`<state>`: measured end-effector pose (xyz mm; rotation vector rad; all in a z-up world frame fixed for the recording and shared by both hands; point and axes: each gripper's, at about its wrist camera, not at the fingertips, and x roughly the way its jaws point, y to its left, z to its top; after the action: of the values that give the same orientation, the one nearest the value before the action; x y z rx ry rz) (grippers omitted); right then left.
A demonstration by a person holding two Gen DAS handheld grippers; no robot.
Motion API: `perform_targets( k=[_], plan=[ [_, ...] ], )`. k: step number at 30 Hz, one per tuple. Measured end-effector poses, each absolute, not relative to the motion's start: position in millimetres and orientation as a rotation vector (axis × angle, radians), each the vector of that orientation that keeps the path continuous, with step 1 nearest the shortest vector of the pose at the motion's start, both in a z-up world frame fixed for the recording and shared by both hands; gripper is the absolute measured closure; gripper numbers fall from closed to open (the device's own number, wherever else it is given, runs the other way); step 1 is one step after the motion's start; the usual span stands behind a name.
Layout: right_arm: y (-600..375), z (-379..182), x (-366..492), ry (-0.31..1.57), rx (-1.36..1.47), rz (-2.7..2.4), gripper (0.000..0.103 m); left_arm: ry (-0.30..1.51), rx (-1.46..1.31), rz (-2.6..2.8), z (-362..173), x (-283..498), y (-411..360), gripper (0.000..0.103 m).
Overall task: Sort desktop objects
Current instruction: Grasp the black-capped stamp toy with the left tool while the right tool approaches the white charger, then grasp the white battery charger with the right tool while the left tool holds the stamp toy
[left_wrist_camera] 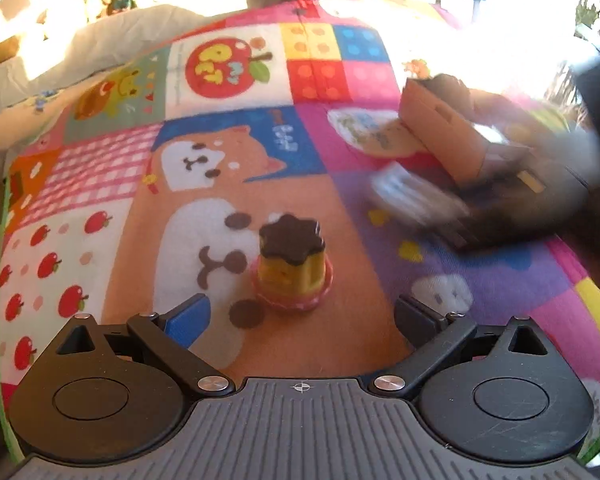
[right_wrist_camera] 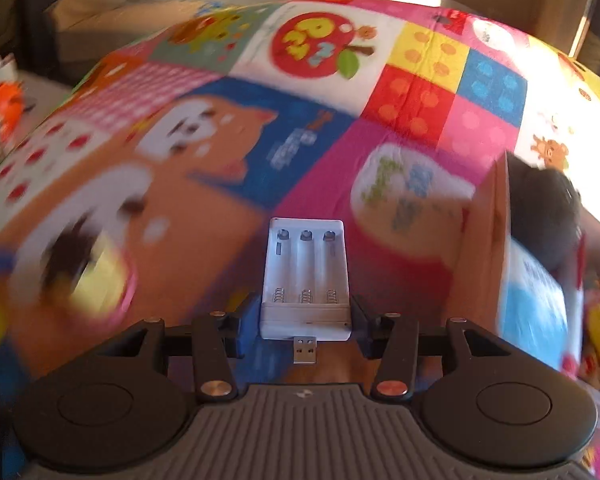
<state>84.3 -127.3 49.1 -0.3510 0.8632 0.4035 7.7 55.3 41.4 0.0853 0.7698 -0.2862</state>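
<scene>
Looking along the left gripper [left_wrist_camera: 302, 314], the left wrist view shows its fingers spread wide and holding nothing; a toy pudding cup [left_wrist_camera: 291, 268] stands upright on the patchwork mat [left_wrist_camera: 100, 184] just ahead, between the fingertips' lines. It appears light, rigid plastic, with a stepped, possibly loose top, so a low grip across the pink base looks safest. A cardboard box [left_wrist_camera: 444, 132] lies to the right, with the blurred right gripper [left_wrist_camera: 512, 208] before it.

Right wrist view: the right gripper [right_wrist_camera: 305, 318] is closed on the near end of a white battery charger [right_wrist_camera: 305, 276], carried above the mat. The charger appears stiff, light and smooth-walled; its folding USB plug [right_wrist_camera: 305, 349] should stay clear of pressure. The box [right_wrist_camera: 484, 240] stands near, right.
</scene>
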Motion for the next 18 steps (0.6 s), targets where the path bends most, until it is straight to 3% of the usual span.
perform_targets(
  k=[3, 4, 5, 7, 10, 13, 18],
  plan=[
    [-154.1, 52.4, 41.3, 0.883, -0.407, 0.461, 0.055, 0.752, 0.071, -0.318, 44.9, 8.9, 51.5, 0.002],
    [-163.8, 51.4, 27.0, 0.867, -0.433, 0.465, 0.047, 0.748, 0.072, -0.326, 45.5, 10.2, 48.4, 0.002],
    [-173.7, 50.9, 14.3, 0.837, -0.464, 0.448, 0.032, 0.744, 0.079, -0.33, 45.6, 11.5, 44.5, 0.002],
    [-189.2, 45.9, -4.1, 0.774, -0.56, 0.356, 0.021, 0.734, 0.1, -0.334, 46.8, 13.3, 35.3, 0.002],
    [-211.3, 38.5, -14.9, 0.705, -0.662, 0.194, 0.021, 0.714, 0.127, -0.354, 49.6, 12.5, 24.5, 0.002],
    [-234.6, 44.4, -13.2, 0.712, -0.547, 0.145, 0.021, 0.703, 0.156, -0.355, 50.8, 10.2, 18.0, 0.002],
    [-243.6, 49.5, -6.0, 0.757, -0.268, 0.254, 0.005, 0.699, 0.207, -0.325, 46.4, 4.1, 19.1, 0.002]
  ],
)
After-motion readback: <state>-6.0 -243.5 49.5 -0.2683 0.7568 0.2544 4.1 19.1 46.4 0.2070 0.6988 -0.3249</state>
